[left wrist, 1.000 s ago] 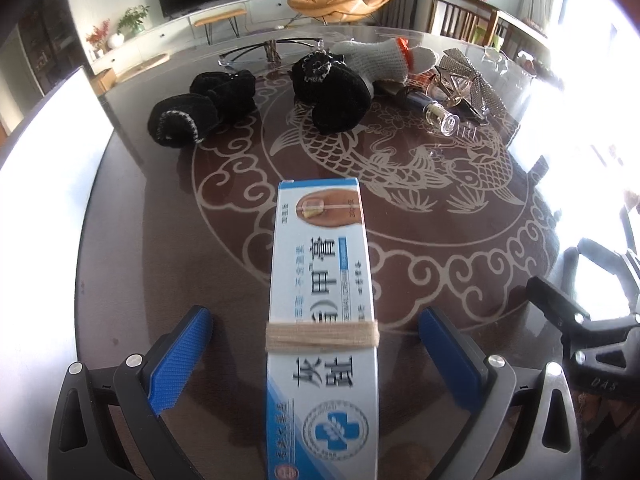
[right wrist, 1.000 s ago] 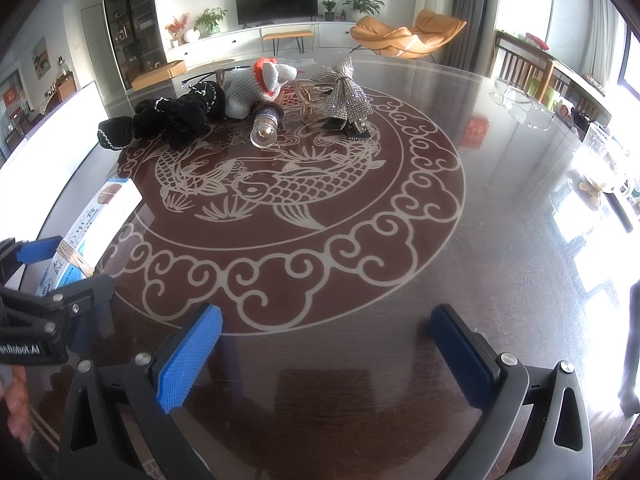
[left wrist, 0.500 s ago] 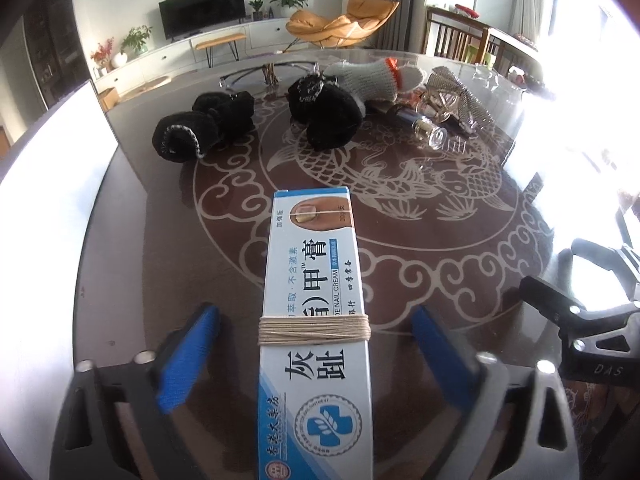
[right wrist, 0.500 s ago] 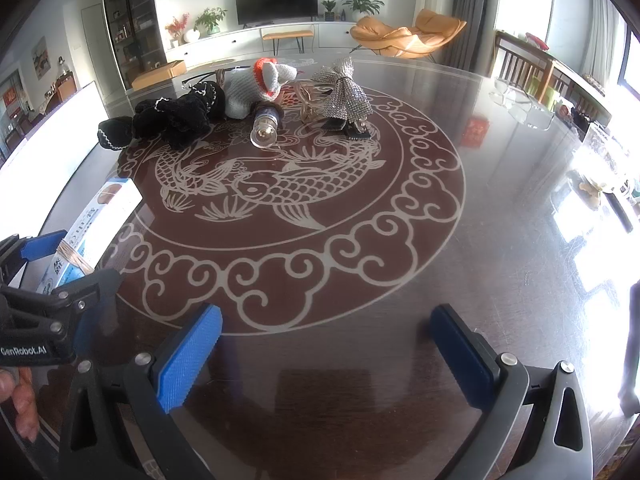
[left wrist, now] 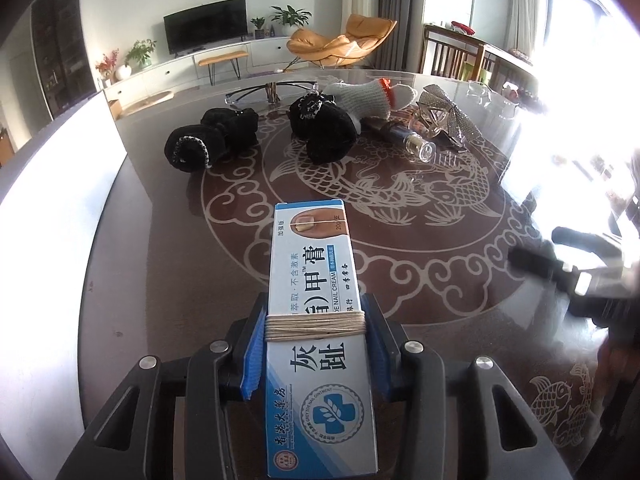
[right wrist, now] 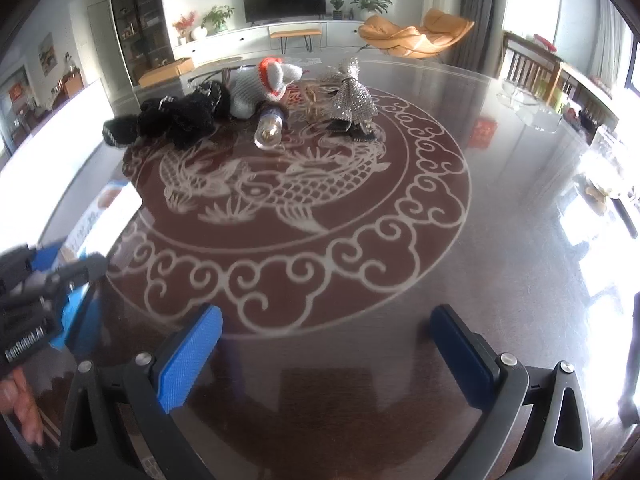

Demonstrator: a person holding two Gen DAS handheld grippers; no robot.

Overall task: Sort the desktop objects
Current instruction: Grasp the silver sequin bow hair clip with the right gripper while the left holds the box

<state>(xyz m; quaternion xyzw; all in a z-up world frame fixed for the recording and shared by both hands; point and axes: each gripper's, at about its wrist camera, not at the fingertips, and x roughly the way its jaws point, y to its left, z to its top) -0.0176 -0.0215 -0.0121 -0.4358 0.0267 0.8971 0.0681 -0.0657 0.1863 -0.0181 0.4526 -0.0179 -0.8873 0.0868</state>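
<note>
My left gripper [left wrist: 314, 332] is shut on a white and blue nail cream box [left wrist: 316, 320] bound with tan string, its blue pads pressed on both long sides near the string. The box also shows at the left edge of the right wrist view [right wrist: 100, 220], with the left gripper [right wrist: 52, 276] around it. My right gripper [right wrist: 326, 344] is open and empty above the dark table [right wrist: 500, 240]. At the far side lie black gloves [left wrist: 208, 140], a second black glove [left wrist: 324, 128], a grey knit glove with an orange band [left wrist: 372, 96], a small glass bottle [left wrist: 404, 138] and a sparkly silver bow [left wrist: 444, 114].
A white board [left wrist: 60, 220] runs along the table's left edge. Clear glass dishes [right wrist: 532, 108] stand at the far right of the table. The right gripper's body [left wrist: 580, 268] shows at the right in the left wrist view. Strong glare covers the right side.
My left gripper's jaws have closed from wide open onto the nail cream box, and the view has lifted and tilted up. The right gripper has stayed still.
</note>
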